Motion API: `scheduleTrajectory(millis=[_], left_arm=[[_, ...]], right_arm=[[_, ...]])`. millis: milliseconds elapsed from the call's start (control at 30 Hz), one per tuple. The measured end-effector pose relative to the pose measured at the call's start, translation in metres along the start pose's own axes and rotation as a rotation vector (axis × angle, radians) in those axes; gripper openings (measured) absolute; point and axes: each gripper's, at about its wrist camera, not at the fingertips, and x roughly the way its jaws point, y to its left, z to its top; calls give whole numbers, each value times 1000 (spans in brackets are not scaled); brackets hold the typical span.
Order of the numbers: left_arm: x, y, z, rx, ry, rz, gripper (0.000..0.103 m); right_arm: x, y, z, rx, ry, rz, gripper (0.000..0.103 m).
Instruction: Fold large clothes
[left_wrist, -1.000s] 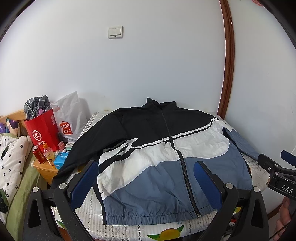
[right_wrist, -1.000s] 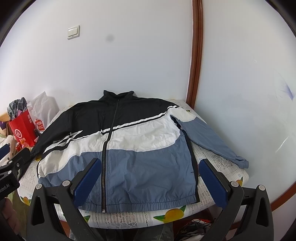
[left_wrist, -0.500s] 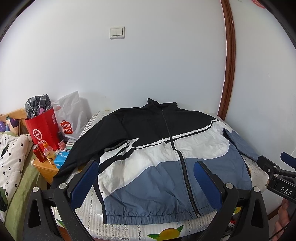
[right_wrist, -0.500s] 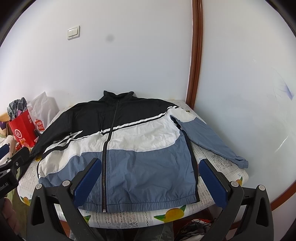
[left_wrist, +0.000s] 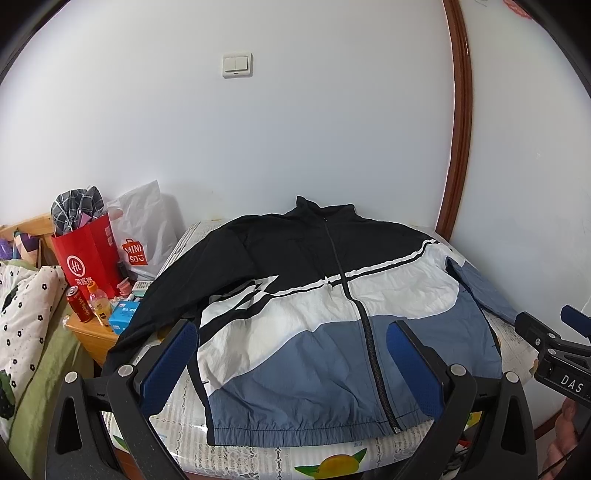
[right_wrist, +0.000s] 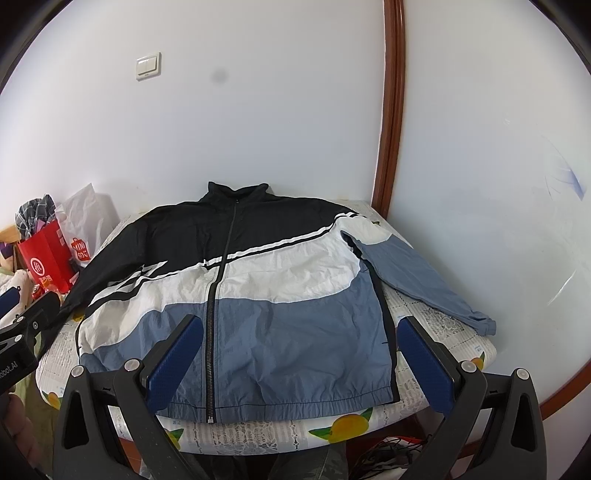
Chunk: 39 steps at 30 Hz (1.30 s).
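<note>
A black, white and blue zip jacket (left_wrist: 325, 314) (right_wrist: 243, 295) lies flat and zipped, front up, on a round table with a fruit-print cloth (left_wrist: 258, 450) (right_wrist: 436, 325). Its collar points at the wall. The blue sleeve (right_wrist: 424, 280) stretches out to the right; the black sleeve (left_wrist: 166, 291) hangs off the left edge. My left gripper (left_wrist: 291, 343) is open above the hem on the left side. My right gripper (right_wrist: 299, 339) is open above the hem further right. Neither touches the cloth.
A red paper bag (left_wrist: 88, 254) and a white shopping bag (left_wrist: 144, 229) stand left of the table. Beside them, a wooden nightstand (left_wrist: 92, 332) carries a can, a bottle and boxes. A bed with a spotted quilt (left_wrist: 26, 306) lies far left. White walls close behind and right.
Both views have barely shifted; the jacket lies as before and both grippers stay open.
</note>
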Motion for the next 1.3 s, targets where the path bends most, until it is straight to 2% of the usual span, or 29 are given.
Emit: scheduleTrajectory(millis=[933,1100,1300], left_arm=[[-4,8,-1,-20,-25,29,103],[5,14,0,-32,-17,6,103],[31,29,2,-55,21,-9,103]], right_arm=[[1,3,2,-4,2,-1,103],[8,7,4,-9,11,-4,103],[36,15,9,-14,50,-4,103]])
